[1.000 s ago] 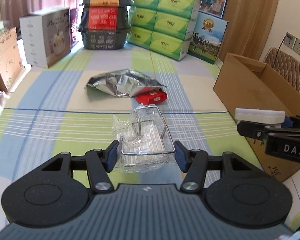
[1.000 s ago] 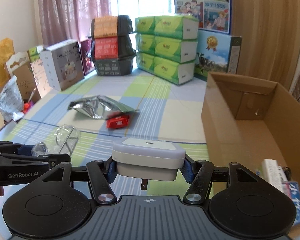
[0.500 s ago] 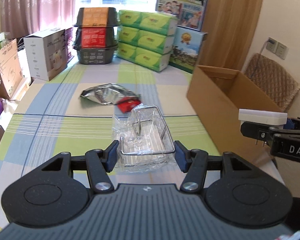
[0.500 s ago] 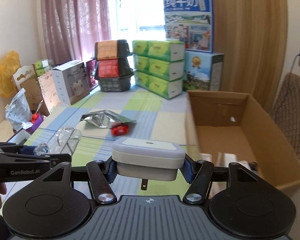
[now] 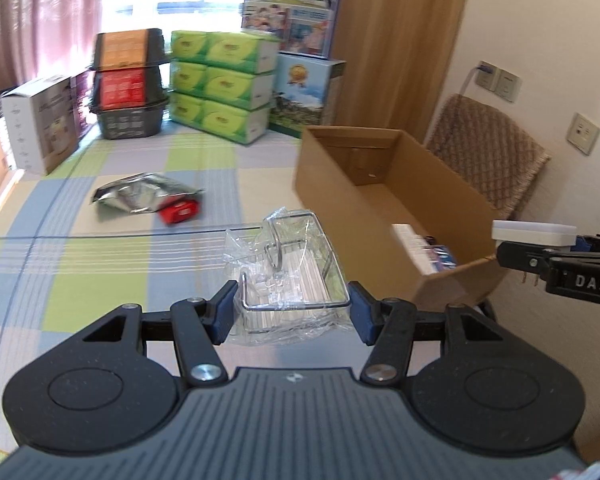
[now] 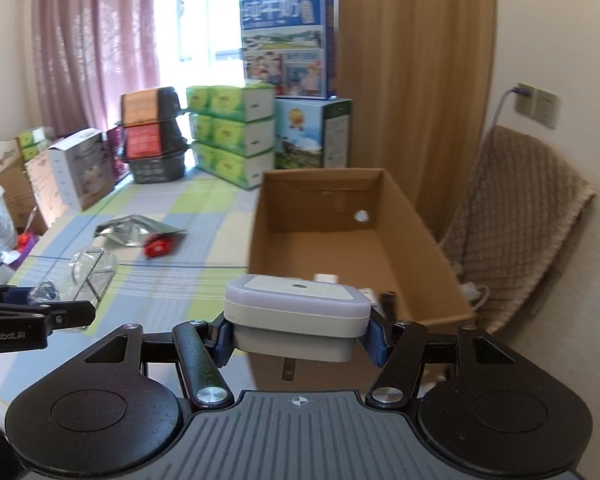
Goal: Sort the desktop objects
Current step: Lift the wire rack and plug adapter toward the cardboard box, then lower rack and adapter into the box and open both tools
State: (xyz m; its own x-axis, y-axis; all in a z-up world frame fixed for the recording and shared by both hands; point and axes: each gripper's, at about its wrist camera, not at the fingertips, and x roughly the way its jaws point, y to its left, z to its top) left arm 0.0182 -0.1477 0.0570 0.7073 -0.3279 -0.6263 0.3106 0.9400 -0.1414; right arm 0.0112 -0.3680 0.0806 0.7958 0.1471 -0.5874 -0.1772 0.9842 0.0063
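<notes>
Left gripper point(image 5: 292, 310) pinching bagged wire rack point(image 5: 296, 272) above the mat, right gripper point(image 6: 300, 334) clamped on white plug point(image 6: 298, 316) just short of box point(image 6: 260, 236), foil pouch point(image 5: 140, 196) beyond both.

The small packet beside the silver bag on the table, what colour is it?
Red. The small packet shows best in the left wrist view, touching the silver bag.

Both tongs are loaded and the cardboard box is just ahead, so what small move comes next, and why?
Probably ease the right tongs forward over the cardboard box and release the white plug adapter. It sits clamped just short of the open box, which already holds other items. The left tongs, gripping the wrapped wire rack, could follow.
</notes>
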